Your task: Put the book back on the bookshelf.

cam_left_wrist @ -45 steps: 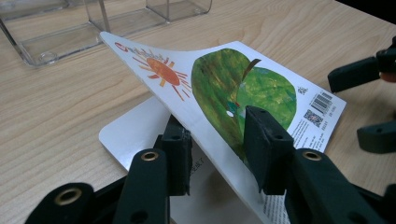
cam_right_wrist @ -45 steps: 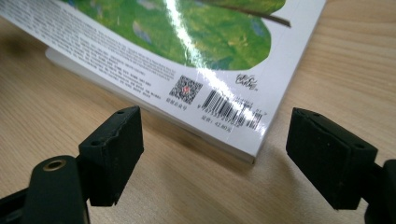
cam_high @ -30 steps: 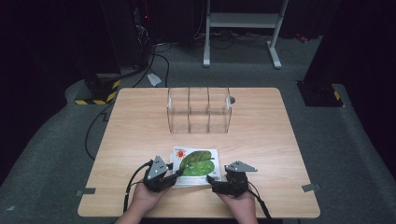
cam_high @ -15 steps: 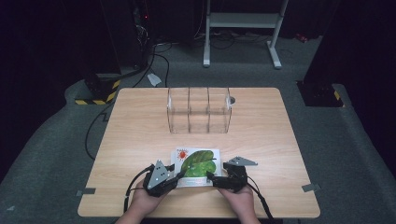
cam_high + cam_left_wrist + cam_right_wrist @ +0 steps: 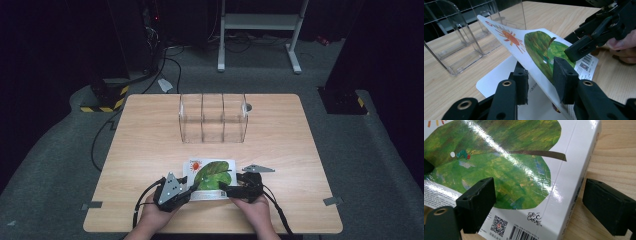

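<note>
Near edge of surface (image 5: 150, 150): left gripper (image 5: 541, 80), fingers (image 5: 564, 80) clamped on lifted book cover (image 5: 534, 47), likely for opening. Right gripper (image 5: 536, 207), fingers spread astride book (image 5: 212, 176) spine, steadying. Farther: clear divided rack (image 5: 213, 117), probably the destination.

Glossy card book cover (image 5: 506, 170); clear plastic rack (image 5: 213, 118); matt wood-grain table (image 5: 150, 150).
</note>
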The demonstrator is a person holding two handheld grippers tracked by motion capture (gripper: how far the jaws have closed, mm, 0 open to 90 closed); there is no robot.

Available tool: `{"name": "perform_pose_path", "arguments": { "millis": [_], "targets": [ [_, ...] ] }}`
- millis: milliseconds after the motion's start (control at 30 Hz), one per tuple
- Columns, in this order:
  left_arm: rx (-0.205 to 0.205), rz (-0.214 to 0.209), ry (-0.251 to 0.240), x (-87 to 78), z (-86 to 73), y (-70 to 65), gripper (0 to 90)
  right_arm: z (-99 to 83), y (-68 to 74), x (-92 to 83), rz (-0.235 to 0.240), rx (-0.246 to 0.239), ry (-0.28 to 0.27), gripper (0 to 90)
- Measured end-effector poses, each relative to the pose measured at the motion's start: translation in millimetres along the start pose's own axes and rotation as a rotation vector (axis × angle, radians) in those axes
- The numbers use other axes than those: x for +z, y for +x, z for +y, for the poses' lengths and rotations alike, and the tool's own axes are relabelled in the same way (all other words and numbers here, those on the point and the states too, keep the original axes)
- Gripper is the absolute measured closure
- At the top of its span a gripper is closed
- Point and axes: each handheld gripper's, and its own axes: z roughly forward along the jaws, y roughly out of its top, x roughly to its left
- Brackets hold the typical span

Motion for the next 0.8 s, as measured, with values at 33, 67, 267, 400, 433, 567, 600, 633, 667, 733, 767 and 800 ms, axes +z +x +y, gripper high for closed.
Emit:
{"name": "perform_pose_path", "arguments": {
  "millis": [33, 67, 267, 400, 433, 567, 600, 633, 667, 733, 767, 800],
  "targets": [
    [0.001, 0.0, 0.0, 0.1, -0.1, 0.0, 65.6, 0.1, -0.1, 0.1, 0.002, 0.007, 0.003, 11.1],
    [0.002, 0.0, 0.0, 0.2, -0.2, 0.1, 65.6, 0.2, -0.3, 0.4, 0.004, 0.008, 0.004, 11.1],
    [0.004, -0.001, -0.002, 0.2, -0.5, 0.4, 65.5, 0.0, 1.6, 1.7, 0.017, 0.021, 0.006, 11.6],
    [0.004, -0.002, -0.002, 0.3, -0.7, 0.5, 65.6, 0.0, 1.8, 2.0, 0.022, 0.028, 0.009, 11.5],
    [0.006, -0.001, 0.0, 0.3, -0.8, 0.5, 65.5, -0.1, 1.6, 2.2, 0.023, 0.024, 0.008, 11.6],
    [0.006, -0.001, -0.001, 0.1, -0.8, 0.4, 65.5, -0.2, 1.6, 1.9, 0.024, 0.035, 0.007, 12.4],
    [0.006, -0.001, 0.0, 0.1, -0.9, 0.5, 65.5, -0.2, 1.9, 1.7, 0.023, 0.039, 0.008, 12.8],
    [0.003, 0.0, -0.001, 0.4, -1.2, 0.5, 65.5, -0.3, 2.0, 1.6, 0.021, 0.04, 0.007, 13.0],
    [-0.001, 0.0, 0.001, 0.5, -1.5, 0.7, 65.5, -0.4, 2.2, 1.5, 0.018, 0.039, 0.005, 13.4],
    [-0.005, -0.003, 0.007, 1.0, -2.0, 1.5, 65.5, -0.7, 2.1, 1.0, 0.014, 0.036, 0.003, 14.6],
    [-0.009, -0.003, 0.011, 1.2, -2.1, 1.9, 65.5, -0.8, 2.2, 0.8, 0.012, 0.036, 0.003, 15.2],
    [-0.011, -0.003, 0.013, 1.5, -2.3, 2.2, 65.6, -0.8, 2.1, 0.4, 0.01, 0.034, 0.002, 16.0]
  ]
}}
